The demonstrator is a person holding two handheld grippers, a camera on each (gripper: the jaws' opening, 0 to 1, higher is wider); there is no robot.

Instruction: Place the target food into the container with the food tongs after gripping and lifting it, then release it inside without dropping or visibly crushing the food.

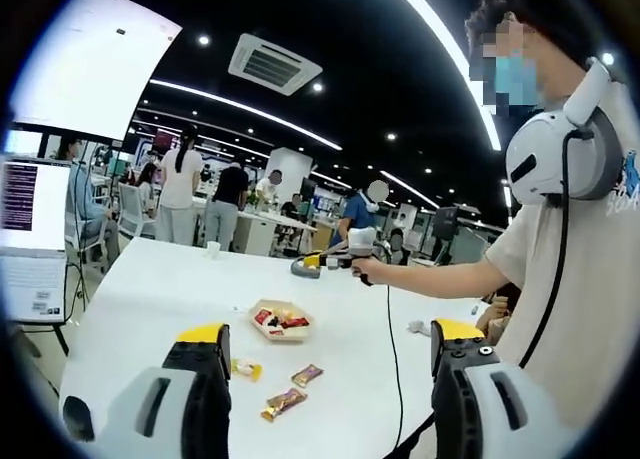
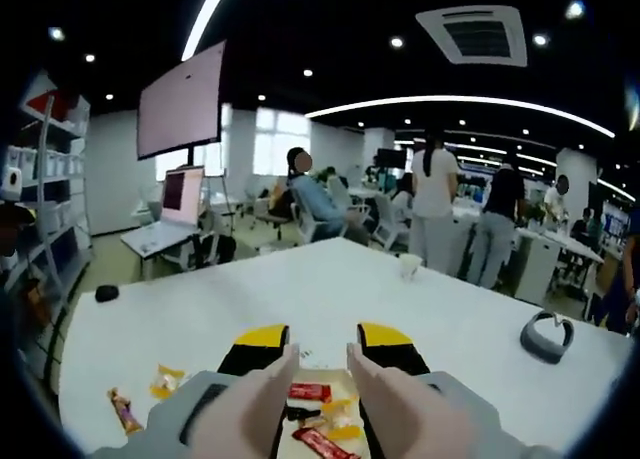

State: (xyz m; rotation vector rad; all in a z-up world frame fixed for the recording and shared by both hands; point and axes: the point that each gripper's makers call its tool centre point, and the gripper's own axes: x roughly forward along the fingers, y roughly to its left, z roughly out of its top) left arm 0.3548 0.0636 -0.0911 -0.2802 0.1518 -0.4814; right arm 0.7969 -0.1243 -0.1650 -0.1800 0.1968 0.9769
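A big white table [image 1: 150,299] spreads across the lower half of the left gripper view, and it runs wide through the middle of the right gripper view too. At the right edge of the left gripper view stands a person [image 1: 590,279] in a pale T-shirt, arm stretched toward frame centre, the hand wrapped around the right gripper [image 1: 335,262], which hangs above the table beyond the container. In the upper left of the right gripper view a large monitor [image 2: 180,101] tilts on its stand, with a laptop [image 2: 182,195] on a small desk below it. The left gripper [image 1: 320,354] rises from the bottom of its own view, jaws spread wide apart and nothing between them. In the right gripper view the two yellow-tipped jaws stand a little way apart, and two pale tong arms [image 2: 250,404] run forward along them; whether they pinch anything I cannot tell. Just past those tips, at bottom centre, sits the container [image 2: 318,411] with red and yellow wrapped snacks inside; in the left gripper view it lies centre frame on the table. Loose candy wrappers [image 1: 284,403] lie nearer the camera, between the left jaws. A small white cup [image 2: 409,265] stands mid-table, right of centre.
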